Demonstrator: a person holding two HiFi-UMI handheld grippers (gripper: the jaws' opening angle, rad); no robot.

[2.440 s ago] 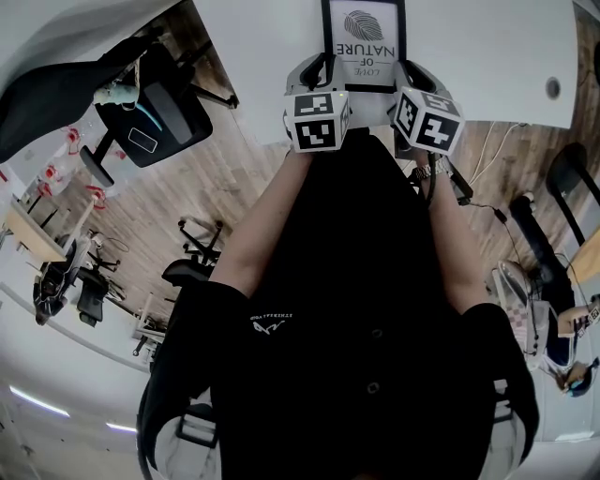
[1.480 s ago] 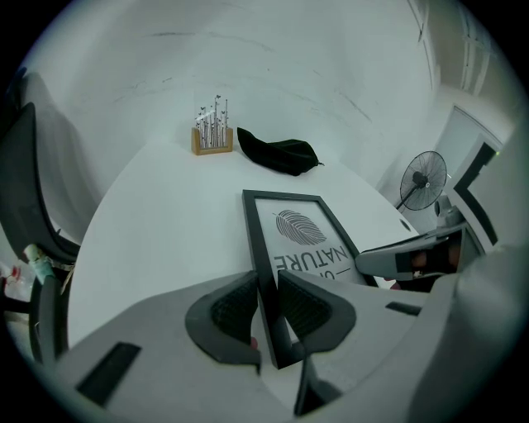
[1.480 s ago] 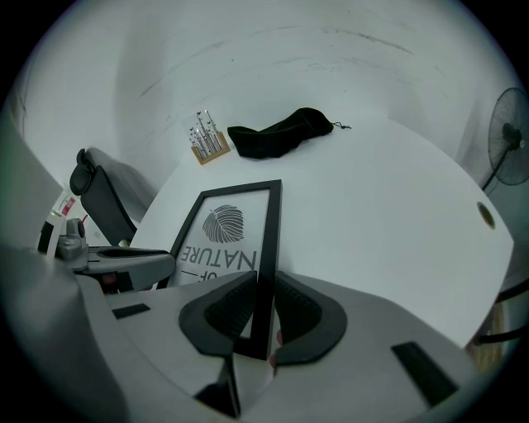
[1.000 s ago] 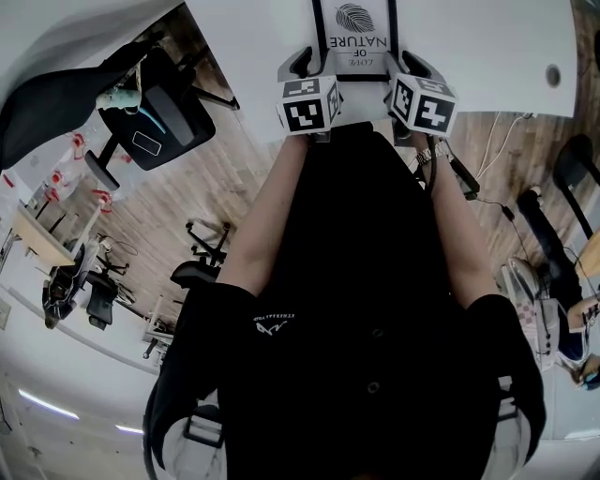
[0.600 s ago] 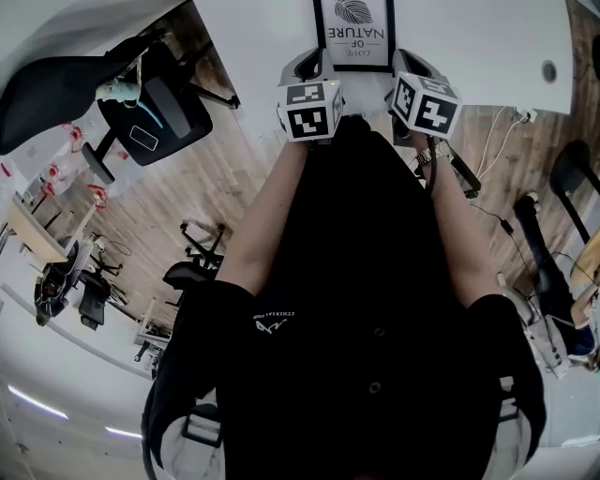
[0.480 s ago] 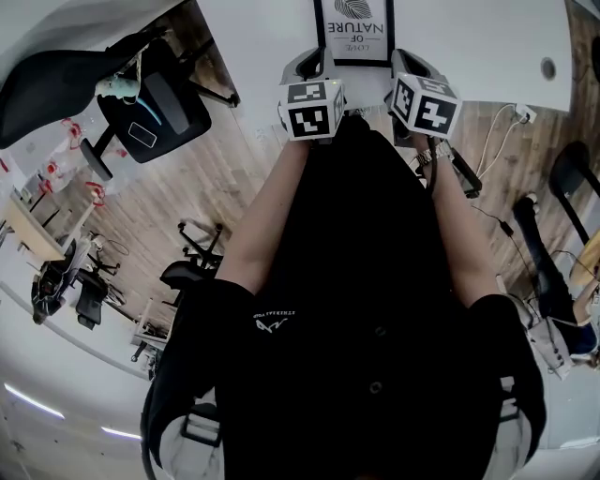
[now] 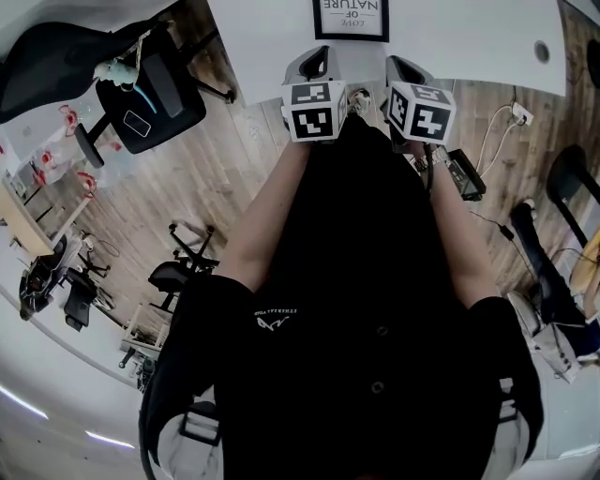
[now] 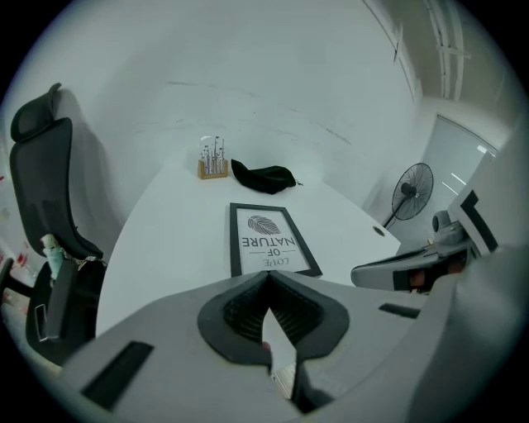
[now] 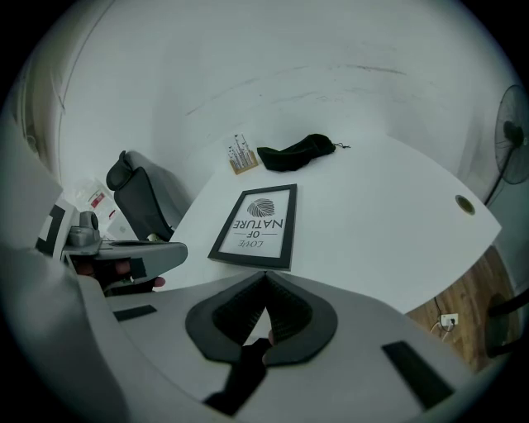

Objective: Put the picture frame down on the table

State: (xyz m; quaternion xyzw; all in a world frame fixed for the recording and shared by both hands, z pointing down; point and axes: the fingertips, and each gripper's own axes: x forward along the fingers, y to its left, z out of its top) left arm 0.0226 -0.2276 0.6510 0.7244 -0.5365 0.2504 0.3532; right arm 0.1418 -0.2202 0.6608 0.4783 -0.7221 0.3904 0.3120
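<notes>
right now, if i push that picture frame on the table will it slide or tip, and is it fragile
Likely slides, not tips: the picture frame lies flat, face up, on the smooth white table. Probably stiff, judging by its straight black border. Its front may be glazed and breakable, though the views can't confirm that.

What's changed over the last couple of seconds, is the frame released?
The left gripper and right gripper have let go of the picture frame at its near corners and drawn back toward the person, jaws together, empty. The frame lies flat on the table, print up as before.
</notes>
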